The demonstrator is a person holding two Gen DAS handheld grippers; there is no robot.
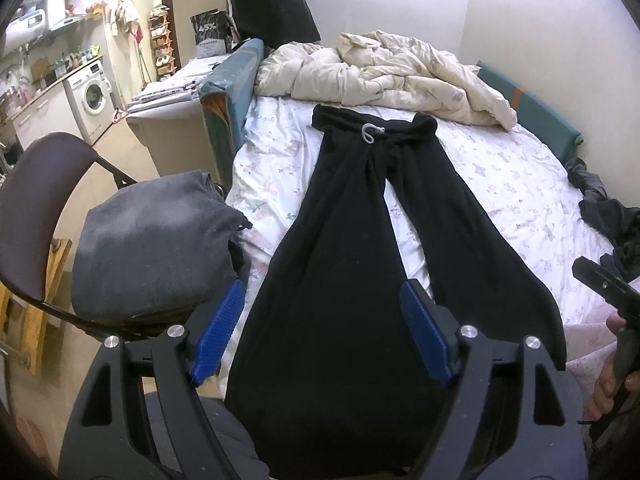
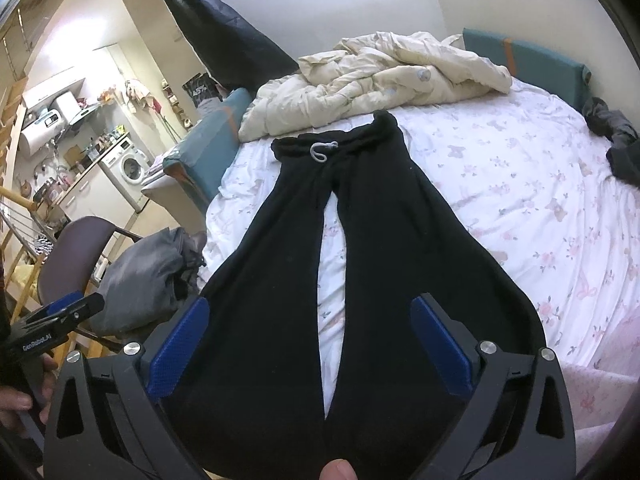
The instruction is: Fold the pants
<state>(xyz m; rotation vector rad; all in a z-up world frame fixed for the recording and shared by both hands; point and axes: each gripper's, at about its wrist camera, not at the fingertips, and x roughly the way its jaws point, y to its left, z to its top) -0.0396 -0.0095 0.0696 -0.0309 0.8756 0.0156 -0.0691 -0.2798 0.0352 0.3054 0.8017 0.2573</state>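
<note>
Black pants [image 1: 340,208] lie flat on the flowered bed sheet [image 1: 500,184], waistband with a grey drawstring [image 1: 372,133] at the far end and both legs spread toward me. My left gripper [image 1: 322,292] hovers open over the lower part of the left leg, its blue pads [image 1: 218,330] clear of the cloth. My right gripper [image 2: 310,308] stands wide open above both lower legs of the pants [image 2: 272,280], holding nothing. The hems are hidden under the grippers. Each gripper shows at the edge of the other's view, the right gripper [image 1: 600,280] and the left gripper [image 2: 60,316].
A crumpled cream duvet [image 1: 384,72] fills the far end of the bed. A chair [image 1: 44,184] with grey clothes [image 1: 152,240] stands at the bed's left edge. Dark clothes [image 1: 608,208] lie on the bed's right side. A washing machine [image 1: 90,94] stands far left.
</note>
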